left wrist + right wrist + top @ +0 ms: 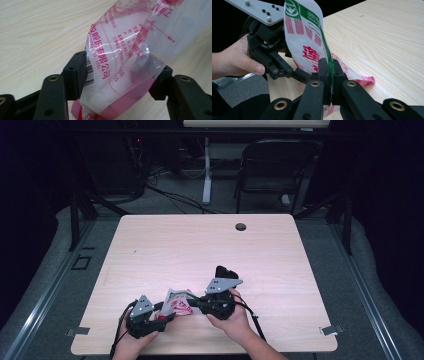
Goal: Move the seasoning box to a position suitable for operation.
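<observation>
— Two grippers on one clear plastic bag with red print (176,303), near the front edge of the pale wooden table (210,250): how to handle it?
— Right gripper (329,75) is clamped on the bag's edge; hold that. Left gripper (117,80) straddles the bag, jaws apart; close lower, then pull gently

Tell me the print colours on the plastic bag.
Red lettering and stripes plus a green edge on the plastic bag, best in the right gripper view.
</observation>
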Motion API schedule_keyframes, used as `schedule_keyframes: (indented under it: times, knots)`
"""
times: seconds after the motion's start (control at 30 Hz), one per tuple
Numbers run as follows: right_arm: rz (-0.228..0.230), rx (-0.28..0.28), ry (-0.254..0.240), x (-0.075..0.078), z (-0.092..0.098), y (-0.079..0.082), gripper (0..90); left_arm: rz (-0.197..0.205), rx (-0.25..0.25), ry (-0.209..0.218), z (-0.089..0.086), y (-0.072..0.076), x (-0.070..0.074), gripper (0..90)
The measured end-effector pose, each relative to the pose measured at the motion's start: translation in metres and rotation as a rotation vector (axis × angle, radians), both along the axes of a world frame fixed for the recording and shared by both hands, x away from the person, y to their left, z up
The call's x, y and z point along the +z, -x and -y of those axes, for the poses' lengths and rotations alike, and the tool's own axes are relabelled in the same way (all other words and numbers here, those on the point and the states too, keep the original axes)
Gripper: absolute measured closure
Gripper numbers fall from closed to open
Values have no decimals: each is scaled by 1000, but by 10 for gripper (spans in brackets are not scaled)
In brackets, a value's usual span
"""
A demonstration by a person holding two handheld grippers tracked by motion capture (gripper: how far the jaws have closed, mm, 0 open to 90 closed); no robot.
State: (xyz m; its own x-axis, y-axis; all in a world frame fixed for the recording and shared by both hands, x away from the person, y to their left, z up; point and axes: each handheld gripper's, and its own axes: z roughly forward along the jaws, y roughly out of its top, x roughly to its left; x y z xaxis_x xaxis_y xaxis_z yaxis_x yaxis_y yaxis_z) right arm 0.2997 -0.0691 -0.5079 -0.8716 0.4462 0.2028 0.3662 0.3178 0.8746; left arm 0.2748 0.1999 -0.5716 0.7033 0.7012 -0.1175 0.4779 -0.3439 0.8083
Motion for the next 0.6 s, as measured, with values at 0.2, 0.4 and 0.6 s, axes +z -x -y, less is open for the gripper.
schedule_keyframes:
  times: [0.2, 0.4, 0.6]
  knots:
    - [6, 8, -18, 2, 1, -1, 900, -4, -22, 0, 2, 1, -3, 391]
    - [-8, 3, -55, 6, 4, -3, 900, -30, -58, 17, 5, 7, 1, 459]
    - [-1, 4, -71, 9, 2, -1, 900, -29, -71, 35, 6, 11, 6, 503]
